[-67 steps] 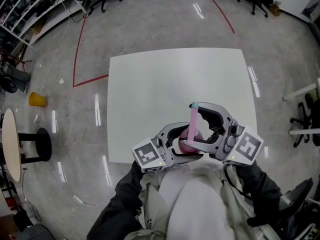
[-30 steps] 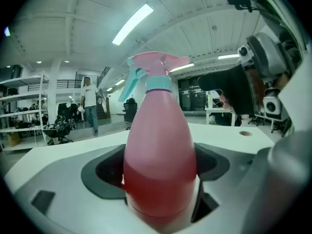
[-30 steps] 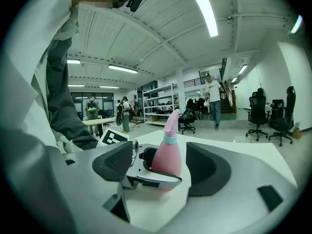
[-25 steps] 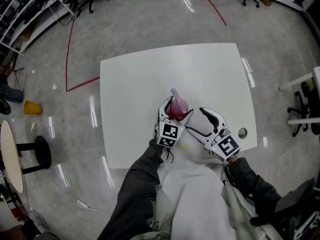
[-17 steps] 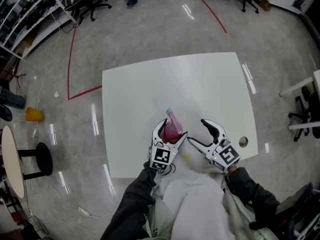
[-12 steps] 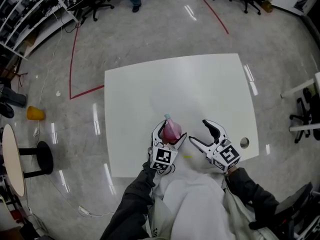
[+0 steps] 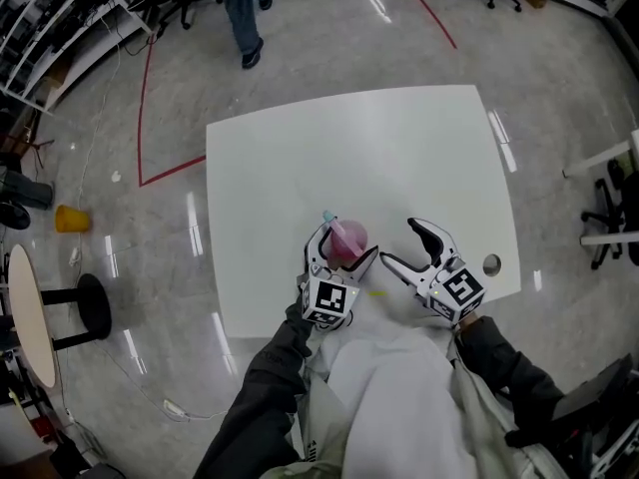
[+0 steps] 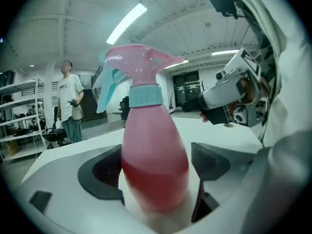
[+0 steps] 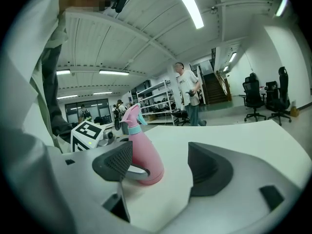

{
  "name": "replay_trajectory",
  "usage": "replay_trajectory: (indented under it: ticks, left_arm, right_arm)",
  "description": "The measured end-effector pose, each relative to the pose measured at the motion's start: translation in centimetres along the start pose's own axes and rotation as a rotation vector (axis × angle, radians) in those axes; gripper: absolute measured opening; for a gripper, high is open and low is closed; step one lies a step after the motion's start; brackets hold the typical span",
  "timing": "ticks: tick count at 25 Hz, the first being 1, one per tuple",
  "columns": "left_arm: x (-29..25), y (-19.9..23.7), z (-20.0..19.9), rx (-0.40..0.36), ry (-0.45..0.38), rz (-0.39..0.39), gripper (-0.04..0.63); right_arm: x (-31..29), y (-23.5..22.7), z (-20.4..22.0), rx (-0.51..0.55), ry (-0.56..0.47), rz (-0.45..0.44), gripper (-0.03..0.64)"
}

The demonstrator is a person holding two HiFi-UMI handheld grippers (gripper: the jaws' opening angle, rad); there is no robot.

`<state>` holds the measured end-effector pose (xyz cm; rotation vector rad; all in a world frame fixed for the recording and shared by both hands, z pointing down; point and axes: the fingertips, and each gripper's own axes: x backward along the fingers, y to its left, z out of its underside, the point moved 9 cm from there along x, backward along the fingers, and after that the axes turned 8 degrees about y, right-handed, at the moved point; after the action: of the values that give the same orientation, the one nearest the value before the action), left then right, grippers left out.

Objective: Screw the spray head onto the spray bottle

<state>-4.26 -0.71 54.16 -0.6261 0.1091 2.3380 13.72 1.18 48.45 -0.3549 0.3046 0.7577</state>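
Left gripper view: the left gripper's [image 8: 155, 165] ribbed dark pads [image 8: 210, 161] clasp a glossy pink, pear-shaped spray bottle [image 8: 153, 150] with its teal-collared spray head [image 8: 136, 74] on. The right gripper [image 9: 162, 164] gapes wide and empty over the smooth white table [image 9: 253, 135].

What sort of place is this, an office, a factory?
Likely a lab or workshop hall: stocked metal shelves, rolling office chairs and red tape lines on a polished floor around a white table.
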Motion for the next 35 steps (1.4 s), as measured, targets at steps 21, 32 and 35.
replay_trajectory:
  ticks: [21,32,35]
  left_arm:
    - [10.1,1.5,1.6,0.367,-0.018,-0.343,0.006]
    - [9.9,0.6,1.6,0.376,-0.036,-0.324,0.006]
    - [10.0,1.1,1.7,0.385,-0.036,-0.326,0.006]
  right_arm:
    - [0.3,0.9,0.2,0.004,-0.023,0.05,-0.005]
    - [0.5,1.2,1.2,0.054,0.02,0.083,-0.006]
    - [-0.1,1.4,1.0,0.061,0.028,0.078,-0.006]
